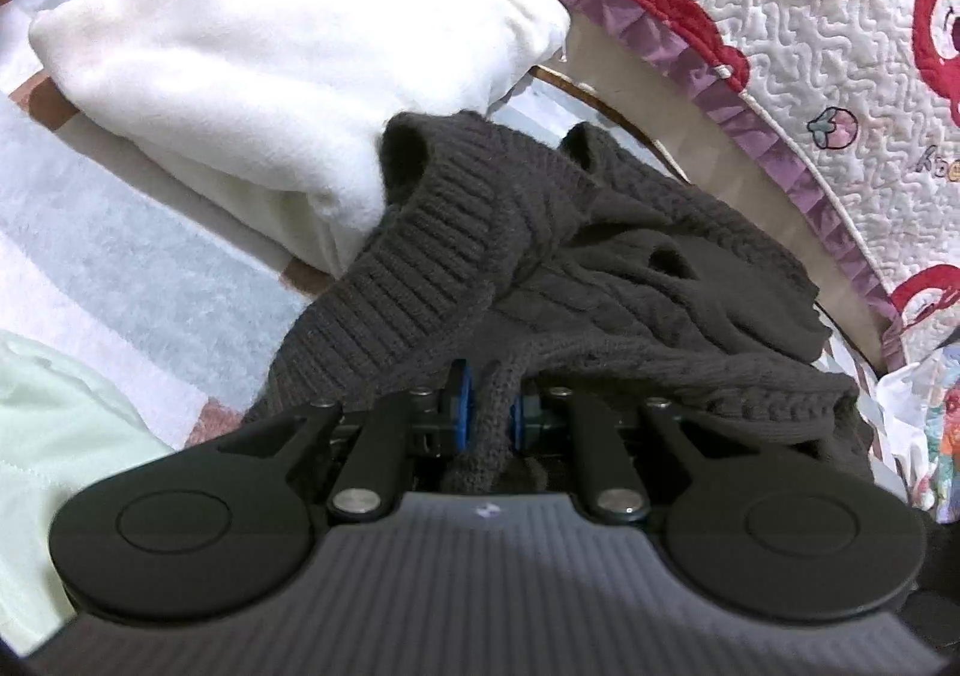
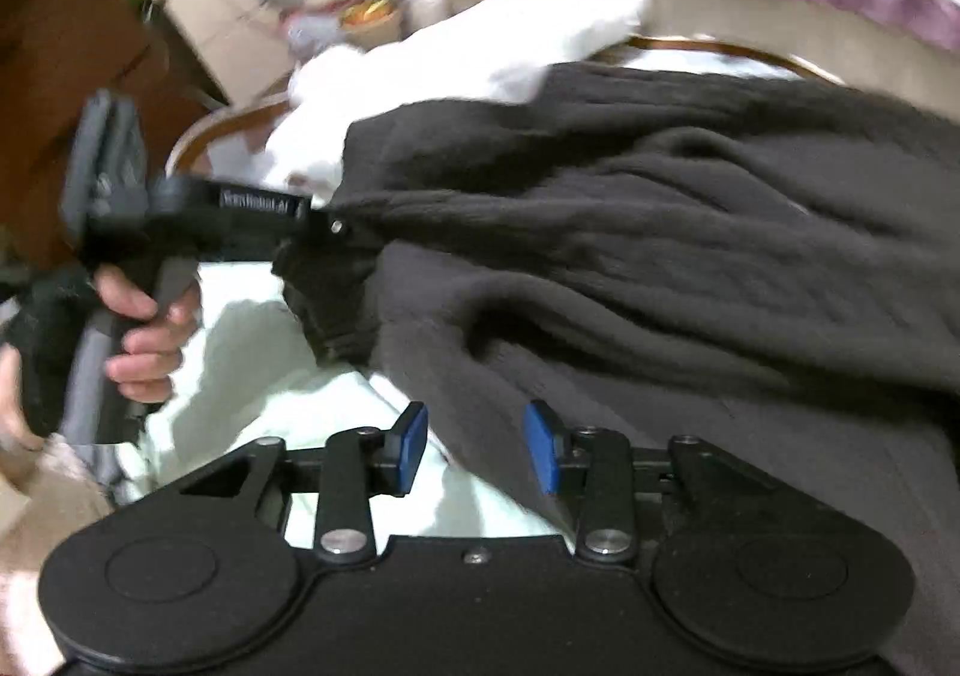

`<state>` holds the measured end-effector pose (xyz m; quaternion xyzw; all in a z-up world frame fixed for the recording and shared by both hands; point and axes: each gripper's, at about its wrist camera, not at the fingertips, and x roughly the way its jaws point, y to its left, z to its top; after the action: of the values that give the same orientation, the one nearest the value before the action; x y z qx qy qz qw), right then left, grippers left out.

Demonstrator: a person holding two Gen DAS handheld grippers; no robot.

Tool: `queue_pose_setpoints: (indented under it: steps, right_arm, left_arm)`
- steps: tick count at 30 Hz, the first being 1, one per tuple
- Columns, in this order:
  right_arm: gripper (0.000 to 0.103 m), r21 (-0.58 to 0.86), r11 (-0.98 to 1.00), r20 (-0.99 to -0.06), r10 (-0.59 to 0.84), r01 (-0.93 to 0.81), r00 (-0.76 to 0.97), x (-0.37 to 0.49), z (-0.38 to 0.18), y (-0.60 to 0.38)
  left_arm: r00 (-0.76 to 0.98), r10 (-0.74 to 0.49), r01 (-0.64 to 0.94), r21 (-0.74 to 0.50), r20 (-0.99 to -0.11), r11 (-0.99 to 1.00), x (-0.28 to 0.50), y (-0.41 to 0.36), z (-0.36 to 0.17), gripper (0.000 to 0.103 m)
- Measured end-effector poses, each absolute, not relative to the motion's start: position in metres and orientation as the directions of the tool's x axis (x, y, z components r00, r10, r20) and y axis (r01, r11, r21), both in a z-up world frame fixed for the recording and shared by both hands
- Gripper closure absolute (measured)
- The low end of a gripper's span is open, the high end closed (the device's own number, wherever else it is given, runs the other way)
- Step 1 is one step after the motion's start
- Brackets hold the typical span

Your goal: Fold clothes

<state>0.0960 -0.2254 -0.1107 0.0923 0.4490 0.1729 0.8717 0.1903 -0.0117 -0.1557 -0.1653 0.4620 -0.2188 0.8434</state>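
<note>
Your left gripper is pinched tight on a fold of the dark knit sweater — the blue pads barely show either side of the wool. The sweater heaps up just ahead of it, touching the folded white garment. Your right gripper stands parted with nothing between its pads — the sweater's edge lies right in front, over a pale green cloth.
</note>
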Motion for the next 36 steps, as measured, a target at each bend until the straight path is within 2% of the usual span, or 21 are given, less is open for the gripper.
queue_pose_setpoints:
  steps: [2,5,8,10,11,14,16,18,21,23,25,27,29,31,36]
  right_arm:
    - [0.06,0.251,0.935,-0.784,0.349,-0.251,0.513,0.112,-0.12,-0.206]
    - [0.058,0.304,0.909,-0.772,0.411,-0.285,0.486,0.126,-0.131,-0.195]
    - [0.059,0.285,0.915,-0.771,0.396,-0.285,0.499,0.137,-0.139,-0.186]
    - [0.072,0.283,0.919,-0.756,0.39,-0.275,0.527,0.139,-0.137,-0.187]
    - [0.089,0.303,0.911,-0.74,0.41,-0.28,0.533,0.136,-0.132,-0.189]
    - [0.09,0.455,0.829,-0.64,0.559,-0.327,0.527,0.108,-0.097,-0.194]
    - [0.089,0.536,0.772,-0.583,0.631,-0.342,0.511,0.085,-0.074,-0.191]
    - [0.089,0.52,0.769,-0.595,0.638,-0.371,0.488,0.066,-0.068,-0.177]
    - [0.086,0.528,0.786,-0.669,0.618,-0.321,0.413,0.062,-0.093,-0.161]
    - [0.084,0.591,0.756,-0.673,0.654,-0.28,0.345,0.064,-0.111,-0.161]
    - [0.083,0.668,0.708,-0.642,0.703,-0.227,0.305,0.066,-0.121,-0.165]
    - [0.077,0.728,0.664,-0.61,0.741,-0.172,0.28,0.068,-0.129,-0.166]
    - [0.075,0.709,0.681,-0.628,0.727,-0.181,0.276,0.066,-0.127,-0.162]
    - [0.069,0.675,0.71,-0.656,0.703,-0.201,0.277,0.058,-0.12,-0.16]
    - [0.069,0.574,0.783,-0.66,0.615,-0.239,0.431,0.017,-0.081,-0.215]
  left_arm:
    - [0.481,-0.518,0.239,-0.462,-0.708,0.854,0.189,-0.013,-0.154,0.091]
    - [0.494,-0.506,0.306,-0.403,-0.707,0.862,0.187,-0.018,-0.147,0.093]
    - [0.507,-0.517,0.367,-0.369,-0.69,0.854,0.188,-0.021,-0.135,0.093]
    - [0.513,-0.539,0.394,-0.375,-0.668,0.839,0.188,-0.018,-0.124,0.094]
    - [0.514,-0.548,0.413,-0.37,-0.66,0.832,0.186,-0.015,-0.118,0.094]
    - [0.49,-0.586,0.5,-0.343,-0.646,0.796,0.174,0.001,-0.093,0.094]
    - [0.452,-0.631,0.539,-0.371,-0.631,0.757,0.165,0.018,-0.082,0.092]
    - [0.412,-0.639,0.55,-0.383,-0.65,0.743,0.16,0.03,-0.081,0.091]
    - [0.351,-0.511,0.49,-0.311,-0.784,0.814,0.162,0.032,-0.118,0.085]
    - [0.299,-0.431,0.468,-0.262,-0.852,0.844,0.165,0.025,-0.142,0.081]
    - [0.294,-0.379,0.472,-0.211,-0.878,0.856,0.164,0.018,-0.149,0.081]
    - [0.327,-0.349,0.491,-0.158,-0.878,0.857,0.162,0.011,-0.144,0.078]
    - [0.352,-0.303,0.511,-0.09,-0.885,0.855,0.157,0.005,-0.145,0.073]
    - [0.356,-0.276,0.52,-0.056,-0.893,0.852,0.152,0.0,-0.147,0.07]
    - [0.372,-0.256,0.52,-0.028,-0.892,0.853,0.148,0.001,-0.143,0.07]
